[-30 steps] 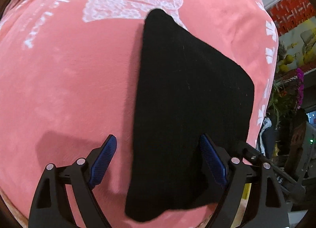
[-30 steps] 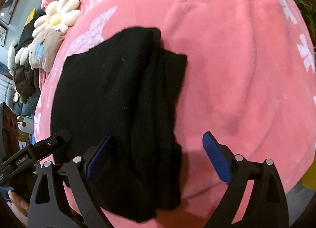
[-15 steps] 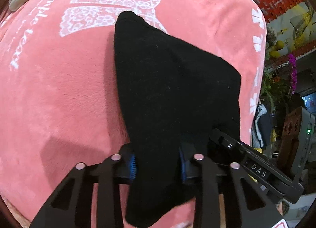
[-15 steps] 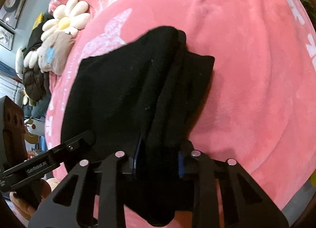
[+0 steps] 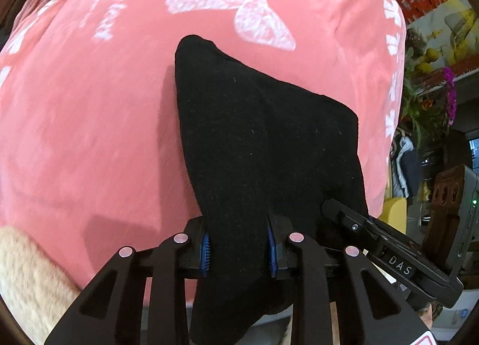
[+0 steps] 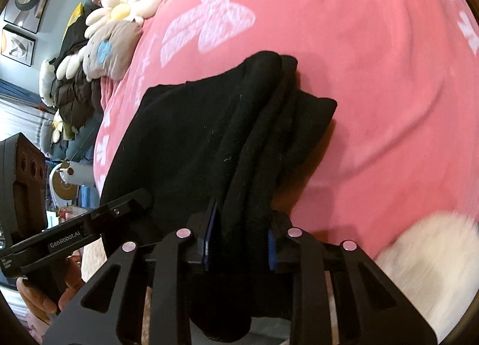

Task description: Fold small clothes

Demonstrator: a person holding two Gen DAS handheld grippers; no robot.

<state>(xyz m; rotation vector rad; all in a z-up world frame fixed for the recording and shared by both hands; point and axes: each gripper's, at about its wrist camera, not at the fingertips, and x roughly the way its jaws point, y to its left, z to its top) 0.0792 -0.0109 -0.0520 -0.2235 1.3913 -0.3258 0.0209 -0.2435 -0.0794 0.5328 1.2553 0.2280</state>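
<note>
Black soft folded cloth (image 5: pixel 263 147) lies on a pink fuzzy blanket with white bows (image 5: pixel 89 123). Left gripper (image 5: pixel 238 250) and right gripper (image 6: pixel 239 247) each pinch its near edge. Their sides read "GenRobot.AI" and "DAS".

- The garment (image 5: pixel 254 141) between the left claw's (image 5: pixel 238 250) blue pads (image 5: pixel 206 250) is plain black.
- The blanket (image 5: pixel 89 123) beyond it is coral pink with white bow prints and lettering.
- Far left of the right claw (image 6: pixel 239 250), a cushion (image 6: pixel 125 13) is a white daisy with a yellow centre.
</note>
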